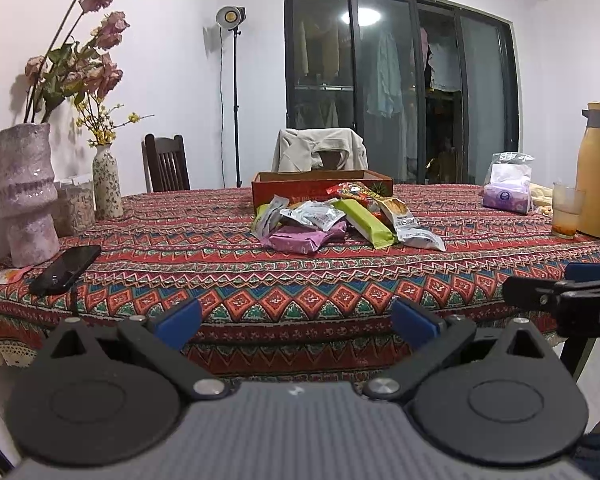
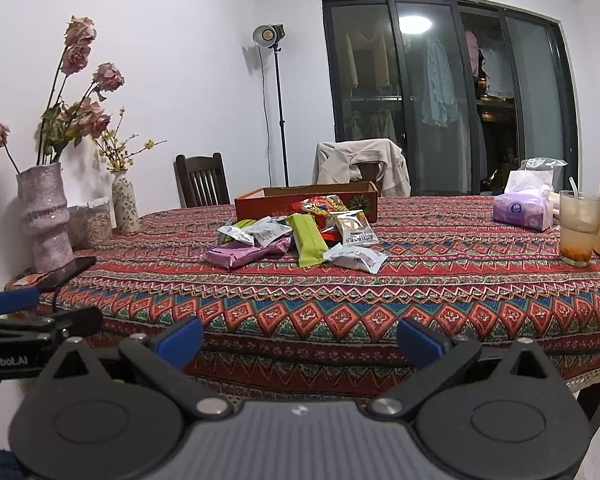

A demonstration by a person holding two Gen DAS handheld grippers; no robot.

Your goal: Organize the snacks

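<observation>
Both grippers, left gripper (image 1: 296, 326) and right gripper (image 2: 300, 338), stood wide and empty short of the bench (image 1: 260, 280). Snack pile (image 1: 340, 220) lay well ahead, before the red box (image 1: 320, 184); best approach low, taking one edge packet.

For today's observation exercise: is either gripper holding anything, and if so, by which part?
Nothing is held. The left gripper and right gripper are both open and empty, short of the snack packets on the table.

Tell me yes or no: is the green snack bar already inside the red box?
No, the green snack bar lies on the tablecloth in front of the red box.
</observation>
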